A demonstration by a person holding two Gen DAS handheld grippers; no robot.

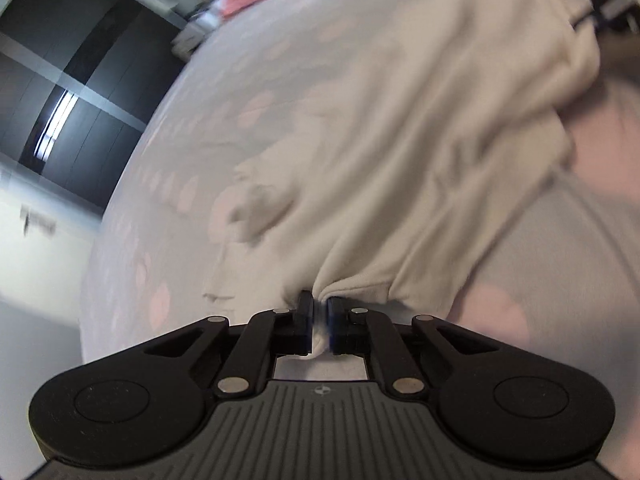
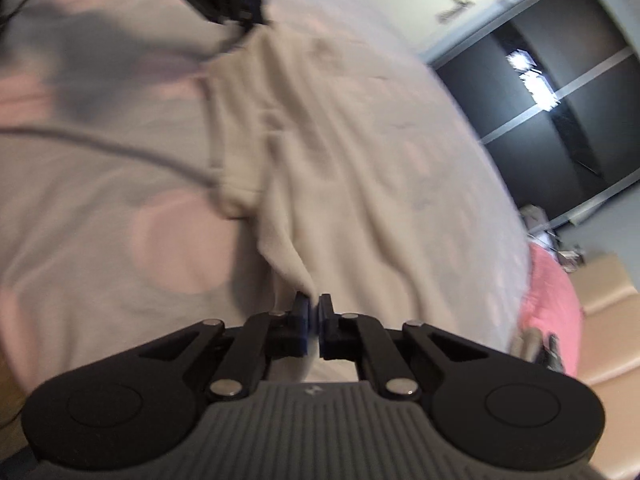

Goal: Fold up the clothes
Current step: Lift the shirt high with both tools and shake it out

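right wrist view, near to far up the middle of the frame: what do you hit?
Right claw, shut on the edge of the cream garment → the garment stretched over the pink-spotted bedsheet → left claw at its far end.

Opposed close wrist views, shared garment (image 1: 400, 140)

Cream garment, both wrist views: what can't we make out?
- Garment type: motion blur in both views.
- Its far end, left view: cut off by the top edge.
- Left claw and right claw grip depth: fingers hide the pinched fabric.
- Pink cloth: blurred, half out of frame.
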